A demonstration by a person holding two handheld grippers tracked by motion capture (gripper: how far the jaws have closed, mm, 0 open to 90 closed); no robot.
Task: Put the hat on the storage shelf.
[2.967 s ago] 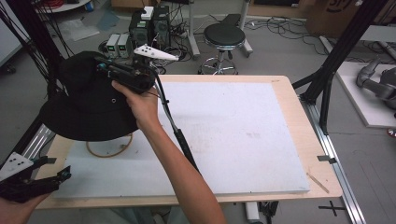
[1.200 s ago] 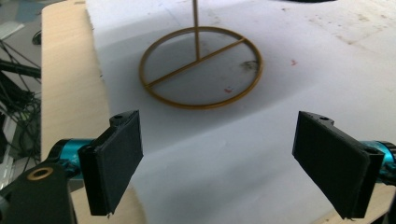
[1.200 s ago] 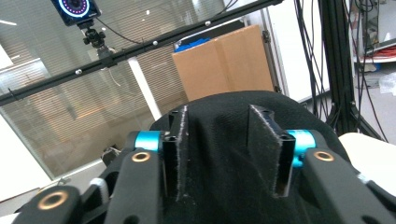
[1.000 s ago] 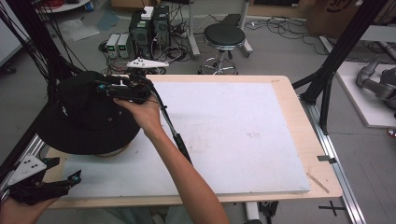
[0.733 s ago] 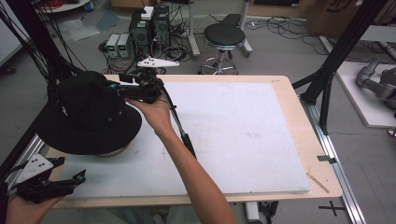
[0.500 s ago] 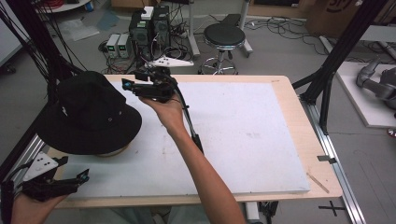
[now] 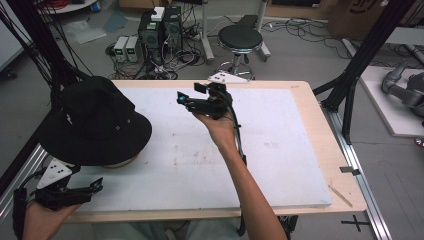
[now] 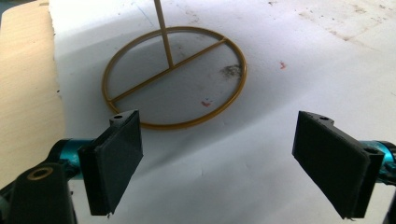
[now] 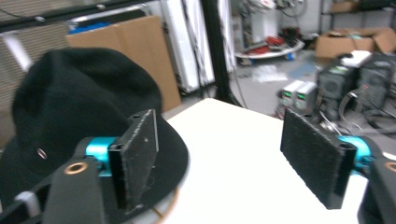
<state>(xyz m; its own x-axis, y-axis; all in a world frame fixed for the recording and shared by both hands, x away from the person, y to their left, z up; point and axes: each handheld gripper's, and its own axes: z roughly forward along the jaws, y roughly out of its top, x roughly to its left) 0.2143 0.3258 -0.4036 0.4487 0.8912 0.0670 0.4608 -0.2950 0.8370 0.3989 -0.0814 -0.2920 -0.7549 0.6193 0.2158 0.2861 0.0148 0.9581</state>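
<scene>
From the high view, a black, wide-brimmed fabric bucket hat (image 7: 95, 122) sits at the left side of the counter (image 7: 300, 150), perched on a thin stand so that its brim hangs clear of the white board covering the wooden top. A sliver of a brass-coloured ring shows under the brim's near edge. The right claw (image 7: 192, 97) is held above the board near its far middle, well apart from the hat, its tips pointing left toward it; its jaws have just been opening and nothing lies between them. The left claw (image 7: 95, 186) hovers at the counter's near left corner, just in front of the hat's brim, with a grey three-cornered plate on top.

In the left gripper view, the left claw (image 8: 219, 161) stands wide, its two black pads (image 8: 114, 163) far apart over bare white board with nothing gripped. Just beyond them lies the stand's round brass-coloured wire base (image 8: 175, 77), a ring crossed by one bar, with a slim upright rod rising from the bar's middle.

In the right gripper view, the right claw (image 9: 224, 158) is spread wide and empty. The black hat (image 9: 74, 107) sits beyond and behind the left pad, resting over the white board, not touched by either pad.
</scene>
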